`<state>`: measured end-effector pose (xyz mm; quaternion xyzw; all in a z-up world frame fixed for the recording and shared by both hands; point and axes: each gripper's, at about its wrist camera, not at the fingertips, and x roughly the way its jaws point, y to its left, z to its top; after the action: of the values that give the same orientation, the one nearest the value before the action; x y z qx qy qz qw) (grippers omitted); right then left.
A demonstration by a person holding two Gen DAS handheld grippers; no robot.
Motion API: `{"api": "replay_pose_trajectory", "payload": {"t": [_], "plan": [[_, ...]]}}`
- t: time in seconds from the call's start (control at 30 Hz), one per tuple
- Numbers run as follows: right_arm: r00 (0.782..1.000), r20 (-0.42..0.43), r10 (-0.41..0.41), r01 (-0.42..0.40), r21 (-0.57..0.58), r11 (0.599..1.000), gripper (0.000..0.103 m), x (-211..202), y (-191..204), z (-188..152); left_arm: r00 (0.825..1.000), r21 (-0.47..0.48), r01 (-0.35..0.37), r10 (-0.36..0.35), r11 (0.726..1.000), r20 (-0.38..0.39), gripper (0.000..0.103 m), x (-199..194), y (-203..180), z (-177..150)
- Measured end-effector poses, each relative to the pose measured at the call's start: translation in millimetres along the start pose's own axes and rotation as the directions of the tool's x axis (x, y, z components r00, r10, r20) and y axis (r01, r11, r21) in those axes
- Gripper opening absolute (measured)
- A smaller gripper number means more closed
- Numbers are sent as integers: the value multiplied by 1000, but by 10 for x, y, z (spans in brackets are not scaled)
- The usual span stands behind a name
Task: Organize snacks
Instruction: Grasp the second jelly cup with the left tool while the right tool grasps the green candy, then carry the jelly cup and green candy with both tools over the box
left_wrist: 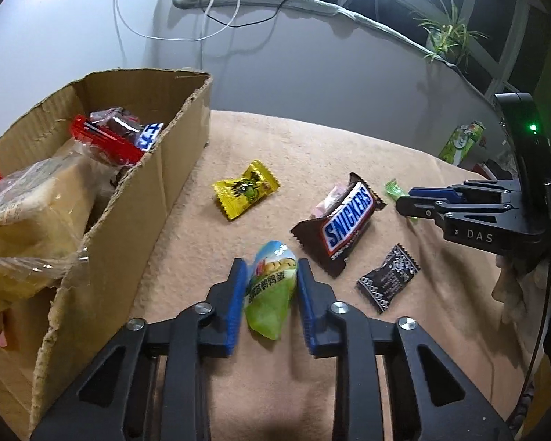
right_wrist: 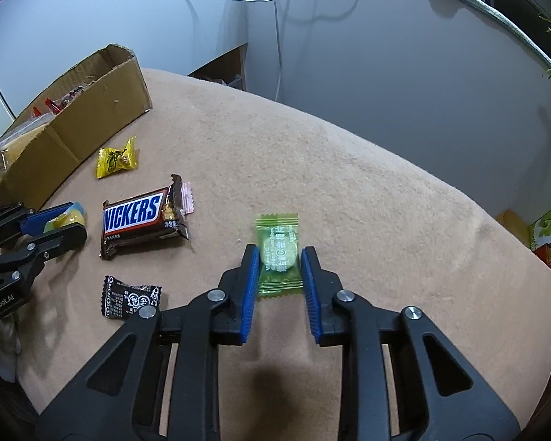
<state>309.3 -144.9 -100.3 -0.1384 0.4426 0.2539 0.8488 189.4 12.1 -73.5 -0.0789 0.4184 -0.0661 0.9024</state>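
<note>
Clamping both pickups at once, going by how the fingers sit.

Left wrist view: left gripper (left_wrist: 272, 275) at bottom centre, blue fingers (left_wrist: 235, 305) narrowed onto a green-and-blue quail egg snack pouch (left_wrist: 273, 286); pouch looks squeezed and pinched, so held. Cardboard box (left_wrist: 128, 228) fills the left of the frame, already holding a wrapped cake slice (left_wrist: 33, 217), a red packet (left_wrist: 106, 139) and other snacks, so my guess is it's the drop target and the pouch is taken on the box side for a short carry. Still loose on the beige tabletop (left_wrist: 275, 147): yellow candy (left_wrist: 245, 189) mid-frame, Snickers bar (left_wrist: 339, 224) right of centre with a pink wrapper (left_wrist: 332, 198) tucked behind it, black candy (left_wrist: 388, 281) lower right. Right gripper (left_wrist: 409, 204) comes in from the right edge, over a small green candy.

Right wrist view: right gripper (right_wrist: 279, 261) bottom centre, fingers (right_wrist: 251, 286) narrow, flanking a green Vitamin C candy (right_wrist: 278, 253) that lies flat on the tabletop. Pads appear to touch the wrapper edges; grip looks shallow, slip risk on lift. Left gripper (right_wrist: 68, 226) at left edge with the pouch between its fingers. Box sits upper left, well apart from this candy, so a longer carry for this hand.
</note>
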Motion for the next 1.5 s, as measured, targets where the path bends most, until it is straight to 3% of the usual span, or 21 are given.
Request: {"api": "replay_pose_trajectory", "payload": {"t": [0.33,0.47,0.87,1.07,1.3,1.5], "plan": [[999,27,38,-39,55,998,23,-113,-82,-89,999,37,11,-13,999,46,23,-110,-52,-6],[998,50,42,-45,77,996,23,-242,-120,-97,995,40,46,-49,998,82,23,-251,-70,26],[985,154,84,-94,59,994,23,-786,205,97,964,28,118,-122,993,235,23,-861,40,168],[970,204,128,-129,-7,992,23,-1016,604,349,944,-28,66,-54,997,326,23,-1184,399,288],[956,224,192,-185,-53,981,23,-979,1030,657,922,-149,14,45,989,385,23,-1419,1008,392],[947,198,253,-241,-82,967,23,-800,1386,913,932,-233,-15,98,972,348,23,-1296,1340,331]]}}
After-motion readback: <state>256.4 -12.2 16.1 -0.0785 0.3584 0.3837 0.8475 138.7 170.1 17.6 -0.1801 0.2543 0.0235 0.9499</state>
